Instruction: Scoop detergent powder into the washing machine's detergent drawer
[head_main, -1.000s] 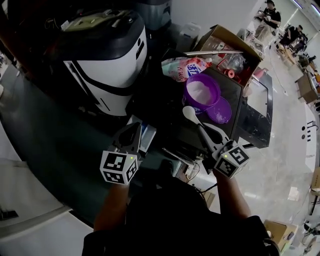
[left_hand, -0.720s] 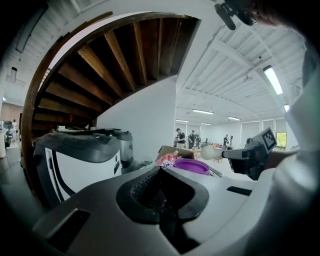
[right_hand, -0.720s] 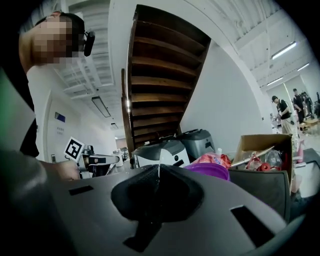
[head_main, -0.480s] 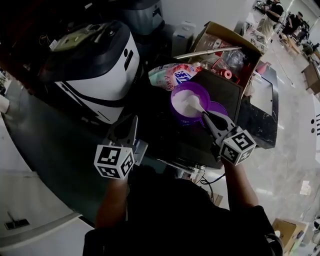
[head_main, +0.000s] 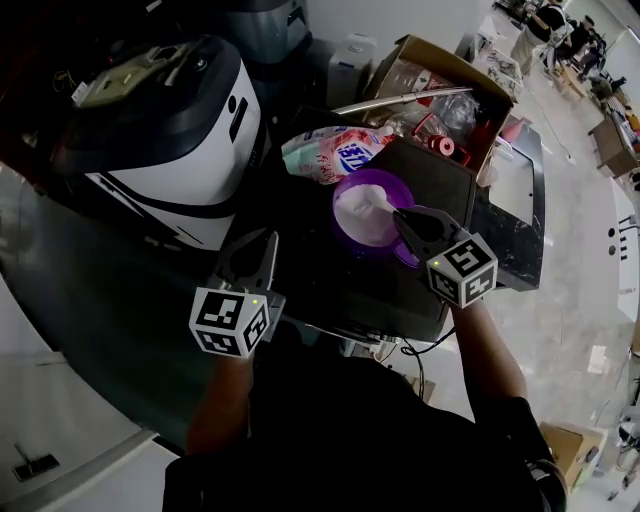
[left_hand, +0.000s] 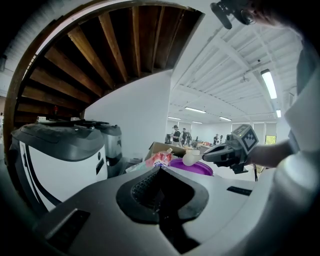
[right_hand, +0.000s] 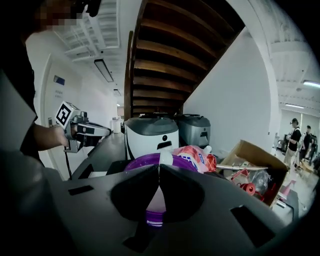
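Note:
A round purple tub (head_main: 352, 190) of white detergent powder stands on a black surface, also seen as a purple rim (right_hand: 141, 161). My right gripper (head_main: 400, 218) is shut on the handle of a white spoon (head_main: 376, 206), whose bowl lies in the powder. From the left gripper view the spoon (left_hand: 189, 159) sits over the tub (left_hand: 196, 166). My left gripper (head_main: 268, 242) hangs shut and empty, left of and nearer than the tub, beside the white washing machine (head_main: 170, 140). No detergent drawer shows.
A pink and blue detergent bag (head_main: 335, 152) lies just behind the tub. An open cardboard box (head_main: 450, 70) of bottles stands at the back right. A second grey machine (right_hand: 196, 129) stands behind the white one. People stand far off in the hall.
My right gripper has carried the spoon from in front of the tub up and into the powder. The left gripper has stayed about where it was.

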